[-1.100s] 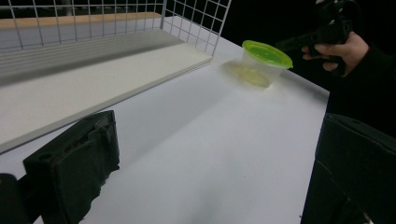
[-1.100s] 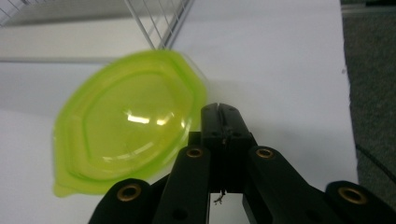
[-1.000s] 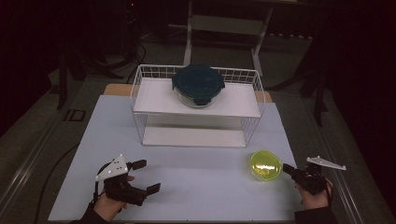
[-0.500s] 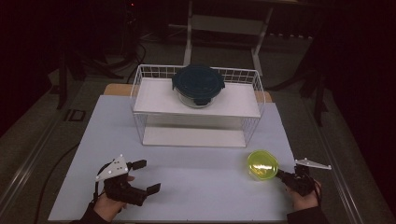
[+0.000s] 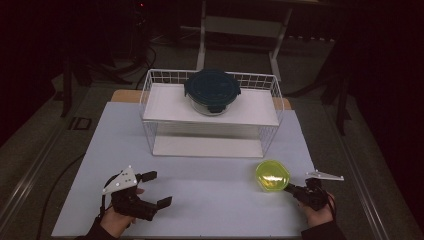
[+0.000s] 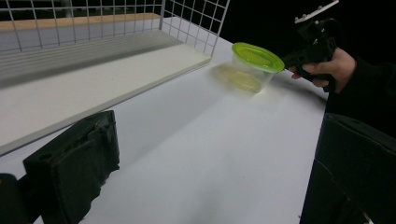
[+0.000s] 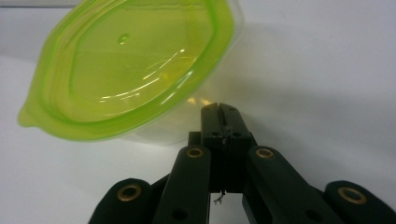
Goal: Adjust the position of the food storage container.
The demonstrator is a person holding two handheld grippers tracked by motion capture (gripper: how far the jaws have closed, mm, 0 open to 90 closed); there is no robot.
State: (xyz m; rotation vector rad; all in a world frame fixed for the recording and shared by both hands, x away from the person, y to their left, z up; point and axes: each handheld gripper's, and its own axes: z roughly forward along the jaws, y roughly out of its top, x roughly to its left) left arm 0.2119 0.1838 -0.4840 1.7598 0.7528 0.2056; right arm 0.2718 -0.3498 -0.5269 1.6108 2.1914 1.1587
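A clear container with a lime-green lid (image 5: 272, 175) (image 6: 257, 57) (image 7: 130, 70) sits on the white table at the front right. My right gripper (image 5: 294, 190) (image 7: 219, 108) is shut, and its tips press against the container's clear wall just under the lid's rim. In the left gripper view the right gripper (image 6: 292, 59), held by a hand, sits at the container's far side. My left gripper (image 5: 156, 189) (image 6: 210, 186) rests at the front left with its jaws wide apart and nothing between them.
A white wire rack (image 5: 150, 100) (image 6: 196, 23) stands at the back middle. A round container with a dark teal lid (image 5: 212, 90) sits on its upper shelf. The rack's lower white board (image 6: 70, 84) is bare. The table's right edge (image 5: 330, 170) runs close to my right gripper.
My right gripper has moved left, up against the green-lidded container, and the container has slid a little to the left. The left gripper has stayed put.
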